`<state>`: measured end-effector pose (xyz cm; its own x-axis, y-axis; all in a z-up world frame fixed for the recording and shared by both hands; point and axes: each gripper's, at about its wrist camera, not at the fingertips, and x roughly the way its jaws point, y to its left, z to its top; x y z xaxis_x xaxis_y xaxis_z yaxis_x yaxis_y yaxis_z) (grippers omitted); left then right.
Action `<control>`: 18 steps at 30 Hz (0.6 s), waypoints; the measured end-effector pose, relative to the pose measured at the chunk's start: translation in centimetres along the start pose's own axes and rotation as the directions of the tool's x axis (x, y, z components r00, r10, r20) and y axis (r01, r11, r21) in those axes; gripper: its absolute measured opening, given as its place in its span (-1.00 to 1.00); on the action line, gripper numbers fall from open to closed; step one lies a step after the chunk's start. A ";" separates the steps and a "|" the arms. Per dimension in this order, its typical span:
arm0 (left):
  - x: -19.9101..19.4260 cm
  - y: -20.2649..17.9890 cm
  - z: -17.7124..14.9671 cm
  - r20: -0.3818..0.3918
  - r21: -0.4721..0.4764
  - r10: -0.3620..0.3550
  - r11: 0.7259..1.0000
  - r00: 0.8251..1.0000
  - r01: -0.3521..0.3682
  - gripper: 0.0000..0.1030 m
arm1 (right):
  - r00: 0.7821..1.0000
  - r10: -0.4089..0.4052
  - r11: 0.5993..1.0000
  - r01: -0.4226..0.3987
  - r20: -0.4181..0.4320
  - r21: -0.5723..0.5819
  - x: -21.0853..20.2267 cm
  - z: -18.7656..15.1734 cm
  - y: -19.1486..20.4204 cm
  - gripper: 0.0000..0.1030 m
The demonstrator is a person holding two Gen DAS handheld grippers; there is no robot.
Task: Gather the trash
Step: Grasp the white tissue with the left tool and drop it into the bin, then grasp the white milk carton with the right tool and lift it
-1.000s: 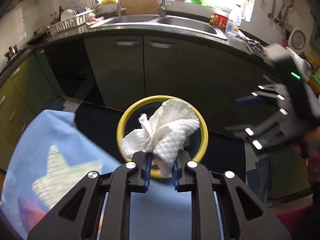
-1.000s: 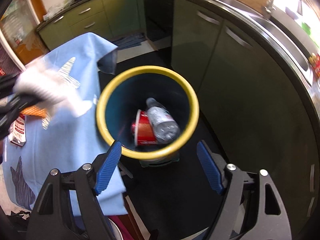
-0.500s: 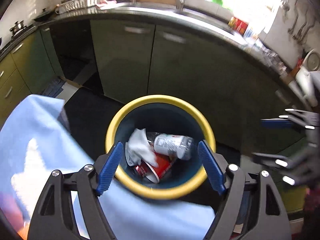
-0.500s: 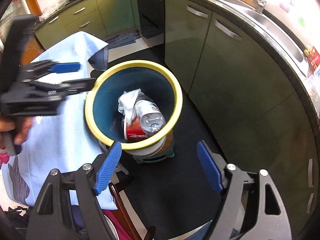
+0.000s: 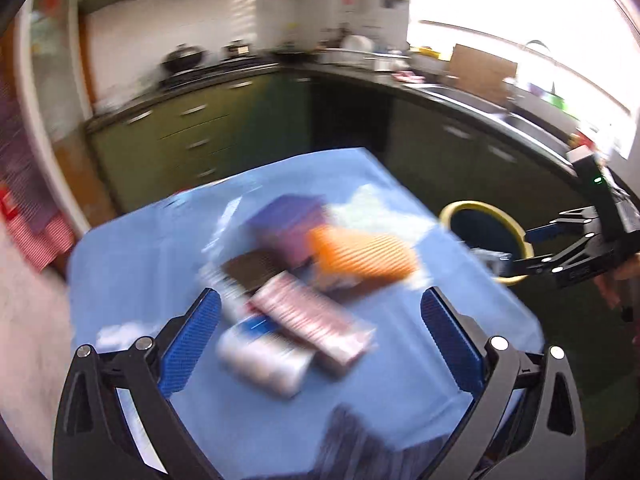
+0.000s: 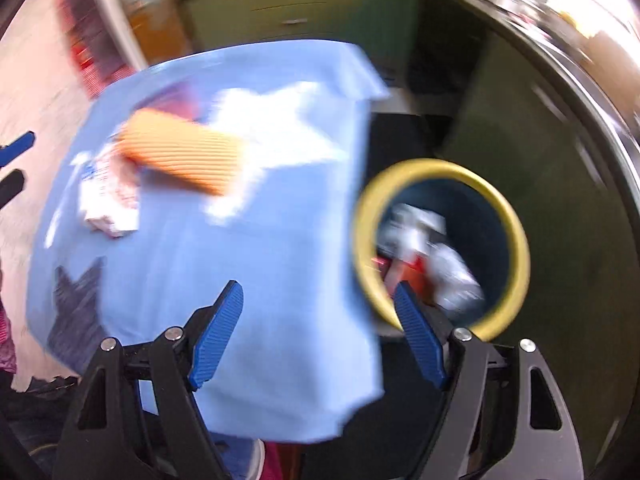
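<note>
The left gripper (image 5: 320,336) hangs with its fingers spread wide and empty above the blue-clothed table (image 5: 132,264), where blurred wrappers (image 5: 308,316) and an orange ribbed packet (image 5: 360,256) lie clustered. To the right, the right gripper (image 6: 320,336) is likewise released, holding nothing, over the table edge beside the yellow-rimmed bin (image 6: 516,232), which holds crumpled trash (image 6: 432,260).

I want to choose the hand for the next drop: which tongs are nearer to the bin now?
Right. The right tongs are open beside the bin, one finger at its rim. The left tongs are open over the table, the bin far off.
</note>
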<state>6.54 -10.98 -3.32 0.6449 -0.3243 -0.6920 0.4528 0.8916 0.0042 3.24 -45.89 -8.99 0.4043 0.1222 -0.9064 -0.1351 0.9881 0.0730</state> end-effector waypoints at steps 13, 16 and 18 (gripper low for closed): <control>-3.5 11.3 -8.4 -0.022 -0.189 0.129 0.973 0.991 -0.131 0.91 | 0.979 0.134 0.960 -0.166 -0.153 -0.225 6.3 9.2 16.8 0.13; -4.1 11.6 -8.9 -0.009 -0.183 0.140 0.973 0.990 -0.139 0.91 | 0.976 0.098 0.958 -0.145 -0.195 -0.247 8.5 10.3 18.4 0.13; -4.3 11.0 -8.7 -0.006 -0.180 0.149 0.972 0.989 -0.148 0.91 | 0.974 0.076 0.959 -0.130 -0.214 -0.253 9.5 10.6 18.4 0.13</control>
<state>3.38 2.94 -6.56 0.7017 -0.1856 -0.6879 0.2342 0.9719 -0.0233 14.22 -25.51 -11.86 0.1901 0.1745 -0.9661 -0.4110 0.9079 0.0831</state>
